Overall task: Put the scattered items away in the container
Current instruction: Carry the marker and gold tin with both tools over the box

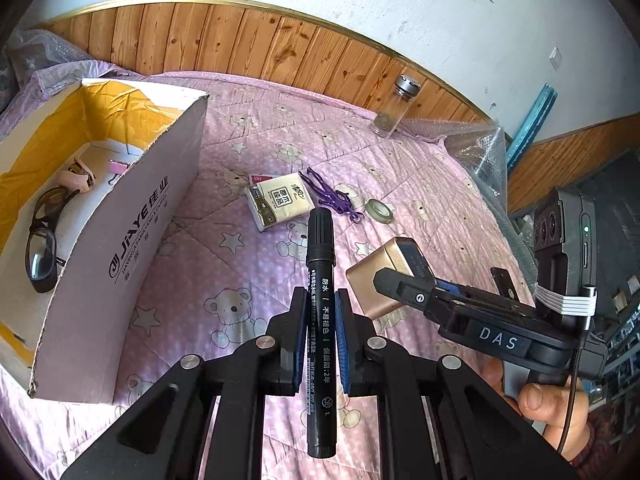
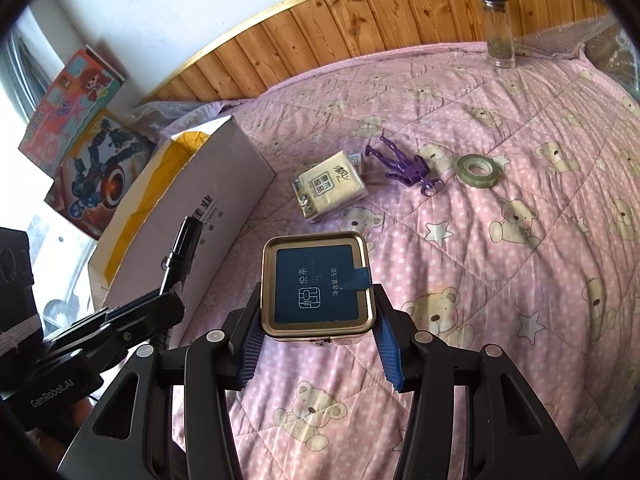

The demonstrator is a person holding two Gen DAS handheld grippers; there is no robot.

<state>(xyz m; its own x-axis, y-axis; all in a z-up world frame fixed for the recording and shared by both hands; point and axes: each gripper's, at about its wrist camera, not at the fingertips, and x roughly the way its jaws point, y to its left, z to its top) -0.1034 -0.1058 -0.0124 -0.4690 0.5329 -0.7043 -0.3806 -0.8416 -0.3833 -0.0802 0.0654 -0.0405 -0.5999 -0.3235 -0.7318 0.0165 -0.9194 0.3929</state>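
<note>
My left gripper (image 1: 321, 334) is shut on a black marker (image 1: 320, 280), held lengthwise above the pink quilt just right of the white cardboard box (image 1: 132, 240). Inside the box lie black glasses (image 1: 42, 236) and small pink items (image 1: 80, 178). My right gripper (image 2: 318, 344) is shut on a gold tin with a blue lid (image 2: 318, 284), lifted over the quilt. On the quilt lie a tissue pack (image 1: 279, 199), a purple figure (image 1: 332, 196) and a tape roll (image 1: 380, 211). From the right wrist view the marker (image 2: 181, 252) and left gripper show beside the box (image 2: 192, 208).
A glass bottle with a metal cap (image 1: 396, 106) stands at the bed's far edge by the wooden wall panel (image 1: 240, 40). Bubble wrap (image 1: 476, 152) lies at the right. Colourful toy boxes (image 2: 80, 140) stand behind the cardboard box. A hand (image 1: 536, 400) holds the right gripper.
</note>
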